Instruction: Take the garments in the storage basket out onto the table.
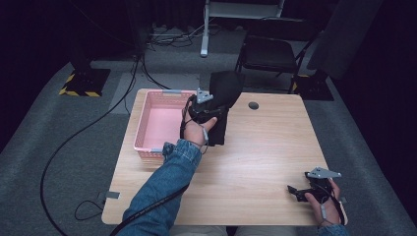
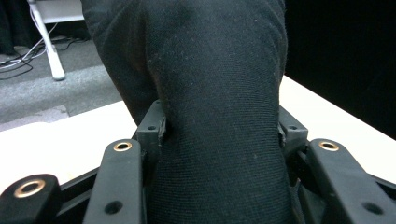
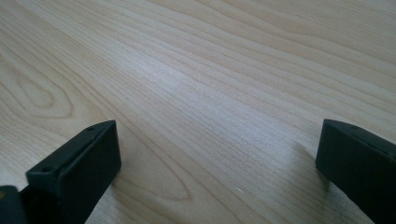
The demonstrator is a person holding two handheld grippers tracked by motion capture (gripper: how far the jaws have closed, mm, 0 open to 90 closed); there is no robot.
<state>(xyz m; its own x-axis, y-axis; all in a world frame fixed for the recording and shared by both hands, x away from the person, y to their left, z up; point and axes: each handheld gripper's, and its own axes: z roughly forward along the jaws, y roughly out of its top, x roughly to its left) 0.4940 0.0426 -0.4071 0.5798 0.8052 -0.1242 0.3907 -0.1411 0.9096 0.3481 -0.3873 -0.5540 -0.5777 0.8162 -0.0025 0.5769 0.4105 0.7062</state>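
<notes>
From the high view, the left claw [image 1: 206,109] is clamped on a black cloth [image 1: 223,96], holding it up just beside the pink basket [image 1: 143,125], at the basket's right edge. The cloth hangs in folds, part rising above the claw and part drooping toward the table [image 1: 265,152]. The basket looks empty; I see only its pink floor. The right claw [image 1: 301,191] rests low on the table, well apart from the basket, toward the near right corner, in the person's hand.

In the left gripper view, the cloth [image 2: 215,116] is bunched thick between the two black jaws, which press on it from either side. The grip looks firm, taken across a wide bundle.

In the right gripper view, the right claw [image 3: 217,163] stands wide open with nothing between its jaws, just bare wood grain.

My guess is the cloth is bound for the basket. To do that well, I'd swing the left claw leftward until the whole bundle is over the basket's middle, lower it so the trailing end goes inside the rim and doesn't drape over it, and only then let go.
</notes>
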